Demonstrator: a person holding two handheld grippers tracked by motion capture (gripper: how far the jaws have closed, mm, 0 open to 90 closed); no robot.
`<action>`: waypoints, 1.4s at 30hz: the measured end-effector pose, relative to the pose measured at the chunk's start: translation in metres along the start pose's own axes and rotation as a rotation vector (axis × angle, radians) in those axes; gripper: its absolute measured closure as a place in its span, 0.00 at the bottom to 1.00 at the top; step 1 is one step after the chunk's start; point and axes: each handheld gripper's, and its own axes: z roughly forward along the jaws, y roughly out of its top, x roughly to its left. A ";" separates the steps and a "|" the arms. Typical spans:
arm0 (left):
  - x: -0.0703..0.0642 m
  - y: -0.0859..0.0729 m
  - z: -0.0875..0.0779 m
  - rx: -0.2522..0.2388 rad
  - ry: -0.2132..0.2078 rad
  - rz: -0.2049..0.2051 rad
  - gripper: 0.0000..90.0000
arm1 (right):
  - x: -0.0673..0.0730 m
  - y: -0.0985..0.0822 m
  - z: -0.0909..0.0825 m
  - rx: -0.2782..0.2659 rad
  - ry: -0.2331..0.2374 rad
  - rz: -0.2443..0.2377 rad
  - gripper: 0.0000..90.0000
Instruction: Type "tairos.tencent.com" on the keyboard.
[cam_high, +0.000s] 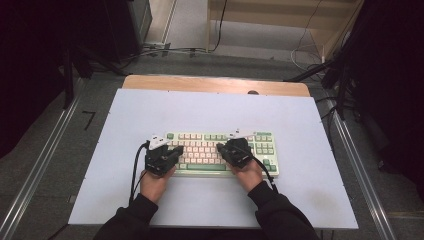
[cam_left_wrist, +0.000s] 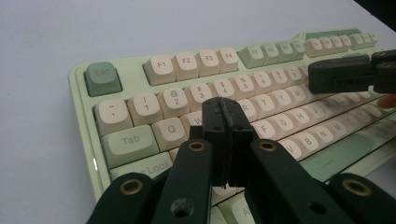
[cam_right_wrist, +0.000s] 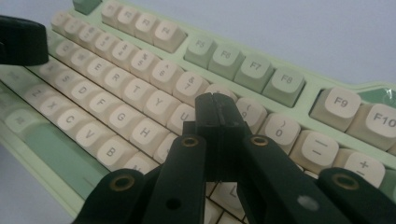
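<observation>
Keyboard (cam_high: 220, 152) lies long axis left-right, Esc at left — both grippers' jaws pressed together, empty.

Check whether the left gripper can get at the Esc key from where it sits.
Probably yes. The left gripper, jaws shut, hangs over the keys near W, and the Esc key lies uncovered at the keyboard's corner with nothing between.

Keyboard (cam_high: 220, 150) sits on the table (cam_high: 300, 200), slightly right of centre, towards the near half. Left gripper (cam_high: 176, 153) over the keyboard's left end, right gripper (cam_high: 223, 150) over its right-centre keys. Both hands come in from the near edge.
</observation>
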 end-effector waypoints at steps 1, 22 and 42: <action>0.000 0.000 0.000 0.001 -0.001 -0.001 1.00 | 0.000 0.000 -0.001 -0.008 0.003 -0.003 0.98; -0.006 0.010 0.012 -0.007 -0.013 -0.004 1.00 | -0.004 0.001 -0.013 -0.046 0.015 0.013 0.97; -0.014 0.013 0.022 0.008 -0.035 0.019 1.00 | -0.006 0.001 -0.013 -0.041 0.013 0.022 0.97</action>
